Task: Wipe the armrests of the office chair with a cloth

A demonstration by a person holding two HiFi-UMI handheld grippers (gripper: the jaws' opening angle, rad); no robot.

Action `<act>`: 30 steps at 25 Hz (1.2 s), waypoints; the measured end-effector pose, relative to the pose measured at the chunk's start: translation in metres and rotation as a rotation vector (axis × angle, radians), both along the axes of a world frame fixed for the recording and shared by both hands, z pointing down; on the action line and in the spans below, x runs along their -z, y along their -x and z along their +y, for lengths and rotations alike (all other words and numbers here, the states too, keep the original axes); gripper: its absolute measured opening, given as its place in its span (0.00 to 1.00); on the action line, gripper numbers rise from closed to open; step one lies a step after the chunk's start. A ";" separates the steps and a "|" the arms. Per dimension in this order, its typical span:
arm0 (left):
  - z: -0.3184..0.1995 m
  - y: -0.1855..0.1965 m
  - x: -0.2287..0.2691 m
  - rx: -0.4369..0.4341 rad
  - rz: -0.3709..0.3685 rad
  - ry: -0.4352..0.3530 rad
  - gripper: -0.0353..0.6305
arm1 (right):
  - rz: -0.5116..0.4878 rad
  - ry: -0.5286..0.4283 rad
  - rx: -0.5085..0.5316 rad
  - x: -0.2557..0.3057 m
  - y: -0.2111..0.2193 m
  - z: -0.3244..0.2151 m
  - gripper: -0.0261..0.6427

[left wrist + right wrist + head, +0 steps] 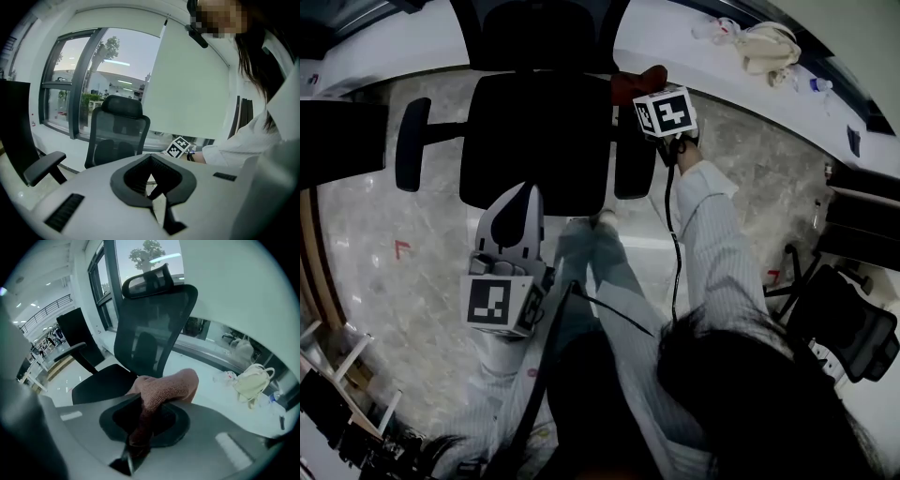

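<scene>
The black office chair (534, 141) stands in front of me with a left armrest (412, 145) and a right armrest (635, 159). My right gripper (645, 98) is shut on a reddish cloth (633, 86) over the rear end of the right armrest; whether the cloth touches it I cannot tell. In the right gripper view the cloth (164, 387) bulges out of the right gripper (145, 401), with the chair's mesh back (154, 329) behind. My left gripper (523, 195) hovers at the seat's front edge, shut and empty (151, 161).
A white sill (694, 56) runs behind the chair with a beige bag (769, 47) on it. A second black chair (844, 328) stands at the right and a dark panel (342, 141) at the left. The floor (384, 253) is pale marble.
</scene>
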State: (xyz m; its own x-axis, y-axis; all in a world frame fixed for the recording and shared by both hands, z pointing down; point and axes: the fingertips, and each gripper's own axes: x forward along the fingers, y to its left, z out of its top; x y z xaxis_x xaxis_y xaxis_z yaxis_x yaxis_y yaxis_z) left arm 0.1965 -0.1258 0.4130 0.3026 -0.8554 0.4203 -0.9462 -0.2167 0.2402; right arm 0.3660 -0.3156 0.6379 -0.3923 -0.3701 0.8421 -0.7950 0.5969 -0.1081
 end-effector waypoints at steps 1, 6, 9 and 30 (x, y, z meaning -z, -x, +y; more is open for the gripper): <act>0.000 0.002 0.000 0.006 0.000 0.000 0.06 | 0.007 0.022 0.001 -0.003 0.002 0.001 0.09; -0.001 0.003 0.001 -0.004 0.011 -0.001 0.06 | -0.020 0.093 0.051 0.001 0.007 0.045 0.09; -0.003 -0.005 0.004 -0.017 0.016 -0.008 0.06 | -0.049 0.131 0.118 0.009 0.009 0.097 0.09; 0.019 -0.059 0.043 -0.128 0.025 -0.105 0.06 | -0.373 -0.101 0.041 0.121 -0.006 0.226 0.09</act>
